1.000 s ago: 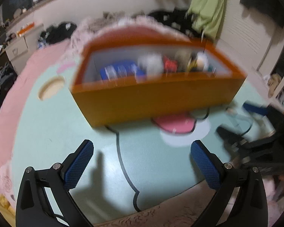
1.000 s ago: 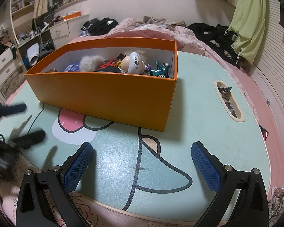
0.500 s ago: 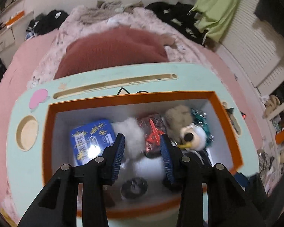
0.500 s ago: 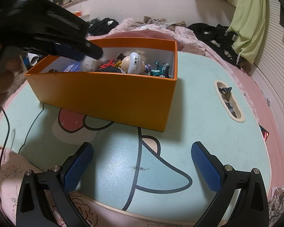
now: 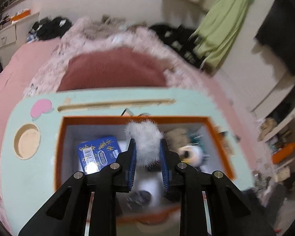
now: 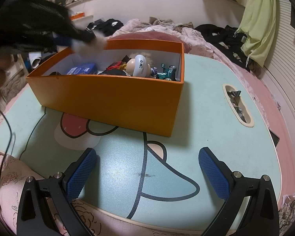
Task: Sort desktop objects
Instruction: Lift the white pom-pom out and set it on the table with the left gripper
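Observation:
My left gripper is shut on a white fluffy pom-pom and holds it above the orange box. In the right wrist view the left gripper shows blurred over the box's far left corner with the pom-pom. The orange box stands on the mint table and holds a blue packet, a doll with a white helmet and a green toy car. My right gripper is open and empty, low over the table's near part.
A side slot in the table at the right holds wrappers. A round cup recess and a long slot lie at the table's far side. Pink bedding and clothes surround the table. A black cable hangs at the left.
My left gripper swung up over the box, went down among the objects, shut on the white pom-pom and lifted it. The right gripper has not moved.

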`<state>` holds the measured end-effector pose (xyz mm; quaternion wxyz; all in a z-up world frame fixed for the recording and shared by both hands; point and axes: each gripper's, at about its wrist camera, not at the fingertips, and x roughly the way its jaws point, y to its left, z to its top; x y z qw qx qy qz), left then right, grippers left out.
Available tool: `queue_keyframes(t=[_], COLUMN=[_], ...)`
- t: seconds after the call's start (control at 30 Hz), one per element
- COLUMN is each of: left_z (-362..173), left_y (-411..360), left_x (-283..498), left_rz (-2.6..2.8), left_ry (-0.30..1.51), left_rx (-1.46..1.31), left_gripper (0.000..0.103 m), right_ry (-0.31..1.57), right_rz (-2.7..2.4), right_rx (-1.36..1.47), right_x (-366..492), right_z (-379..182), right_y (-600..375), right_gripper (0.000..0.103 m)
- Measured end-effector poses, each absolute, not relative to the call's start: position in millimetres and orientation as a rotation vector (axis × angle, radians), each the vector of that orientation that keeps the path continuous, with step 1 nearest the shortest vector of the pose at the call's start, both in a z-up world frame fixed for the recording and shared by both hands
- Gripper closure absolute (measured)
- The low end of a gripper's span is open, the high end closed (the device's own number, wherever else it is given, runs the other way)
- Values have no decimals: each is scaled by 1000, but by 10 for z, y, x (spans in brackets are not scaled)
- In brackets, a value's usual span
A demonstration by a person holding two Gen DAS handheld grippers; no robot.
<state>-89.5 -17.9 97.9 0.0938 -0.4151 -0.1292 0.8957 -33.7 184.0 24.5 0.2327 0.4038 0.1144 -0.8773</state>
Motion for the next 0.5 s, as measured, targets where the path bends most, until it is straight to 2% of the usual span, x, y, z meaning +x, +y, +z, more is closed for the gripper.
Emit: queue_keyframes(t=[0.17, 0.4, 0.5], left_z=[1267, 638, 461], left_y=[-108, 58, -8], left_x=[-220, 6, -95], left_rz=[2600, 2501, 2505], left_ry=[-353, -271, -317], left_rx=[-1062, -1212, -1251], left_gripper=[80, 79, 78], right_ry=[314, 314, 314], right_rz=[-2410, -2410, -2410], right_rx=[1108, 1107, 1106], right_x=[-328, -323, -322], right_z=[224, 210, 207], right_y=[1851, 1857, 1857], right_gripper=[0, 0, 0])
